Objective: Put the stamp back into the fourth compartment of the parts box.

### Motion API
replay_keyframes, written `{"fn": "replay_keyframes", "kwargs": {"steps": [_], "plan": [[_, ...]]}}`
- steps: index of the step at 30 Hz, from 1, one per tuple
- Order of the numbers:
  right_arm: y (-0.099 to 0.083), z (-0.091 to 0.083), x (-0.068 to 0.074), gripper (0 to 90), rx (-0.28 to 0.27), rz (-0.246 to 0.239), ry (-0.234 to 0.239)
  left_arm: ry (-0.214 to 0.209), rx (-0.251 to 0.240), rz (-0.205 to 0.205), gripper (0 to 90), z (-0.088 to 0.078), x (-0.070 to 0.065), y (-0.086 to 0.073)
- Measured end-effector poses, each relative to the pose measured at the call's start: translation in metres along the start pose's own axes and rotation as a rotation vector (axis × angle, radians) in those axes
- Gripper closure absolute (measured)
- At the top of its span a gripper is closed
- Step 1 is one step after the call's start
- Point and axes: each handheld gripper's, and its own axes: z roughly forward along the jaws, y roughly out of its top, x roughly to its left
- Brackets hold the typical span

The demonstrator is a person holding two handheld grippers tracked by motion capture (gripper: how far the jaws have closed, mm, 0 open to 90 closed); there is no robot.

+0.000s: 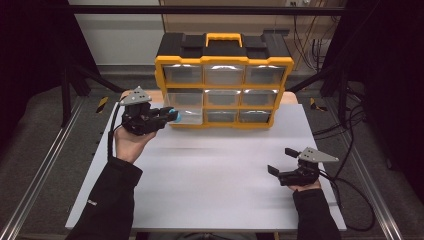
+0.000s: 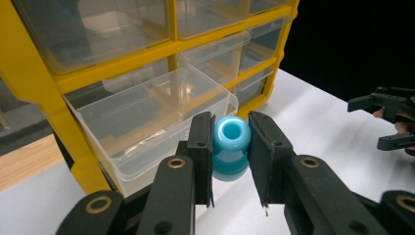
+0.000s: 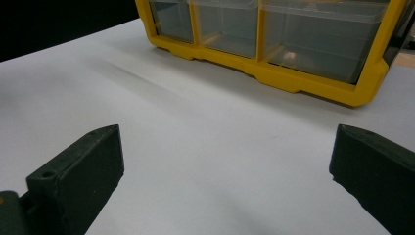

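A yellow and black organizer (image 1: 223, 80) with clear drawers stands at the back of the white table (image 1: 215, 170). Its bottom-left drawer (image 2: 151, 115) is pulled out and looks empty. My left gripper (image 1: 170, 116) is shut on a light blue bead-like piece with a hole (image 2: 230, 147), held just in front of and slightly above that open drawer. My right gripper (image 1: 280, 161) rests low over the table at the right front, jaws wide open with nothing between them; its fingers (image 3: 78, 176) frame bare table.
The organizer's other drawers (image 1: 223, 74) are closed. A yellow handle (image 1: 223, 38) tops the organizer. Cables (image 1: 350, 185) trail off the table's right side. Metal rails (image 1: 45, 165) run along the floor to the left and right.
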Motion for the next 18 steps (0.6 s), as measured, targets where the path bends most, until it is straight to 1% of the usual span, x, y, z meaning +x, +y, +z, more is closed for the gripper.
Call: {"fn": "replay_keyframes", "kwargs": {"steps": [7, 11, 18], "plan": [[0.000, 0.000, 0.000, 0.1, 0.001, -0.001, 0.000, 0.017, 0.002, 0.003, 71.6, 0.002, 0.004, 0.007], [0.000, 0.000, 0.000, 0.2, -0.001, -0.004, 0.000, 0.024, -0.008, 0.001, 71.6, 0.003, 0.006, 0.012], [0.000, 0.000, 0.000, 0.1, 0.002, -0.001, 0.000, 0.042, 0.004, 0.002, 71.6, 0.008, 0.009, 0.017]]}}
